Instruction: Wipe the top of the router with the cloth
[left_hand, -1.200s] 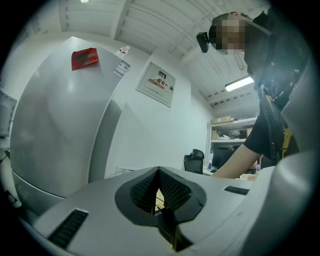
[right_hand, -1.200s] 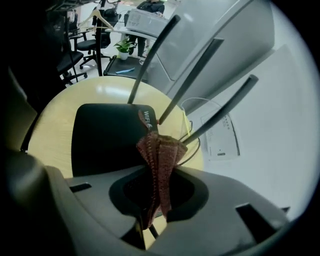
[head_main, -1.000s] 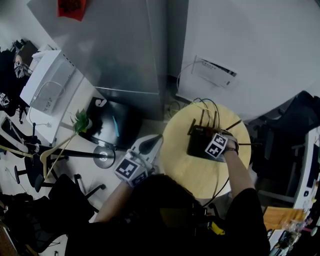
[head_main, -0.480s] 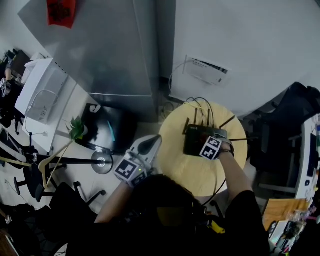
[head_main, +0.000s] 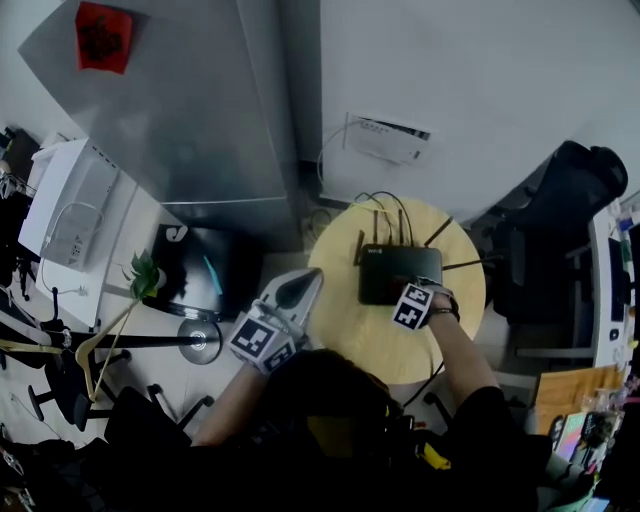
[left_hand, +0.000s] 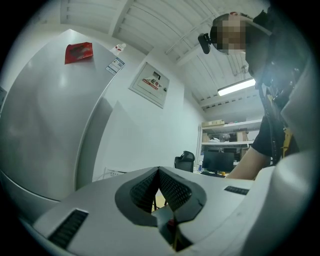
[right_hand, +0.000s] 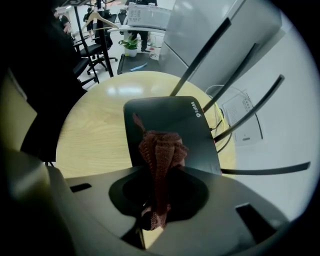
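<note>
A black router (head_main: 398, 272) with several thin antennas lies flat on the round wooden table (head_main: 345, 320). In the right gripper view its top (right_hand: 170, 130) fills the middle. My right gripper (right_hand: 159, 165) is shut on a reddish-brown knitted cloth (right_hand: 160, 152), whose bunched end hangs over the router's near edge. In the head view the right gripper (head_main: 415, 303) sits at the router's front edge. My left gripper (head_main: 290, 295) is held up left of the table, shut and empty, its jaws (left_hand: 159, 195) pointing at the room.
A large grey fridge (head_main: 190, 110) stands left of the table, with a white wall box (head_main: 385, 140) and cables behind it. On the floor to the left are a black case (head_main: 210, 270), a potted plant (head_main: 145, 275) and a coat stand base (head_main: 200, 340). An office chair (head_main: 545, 240) stands right.
The right gripper has drawn the cloth back toward me, from over the router's top to its front edge. The head camera has shifted. The left gripper stayed put.
</note>
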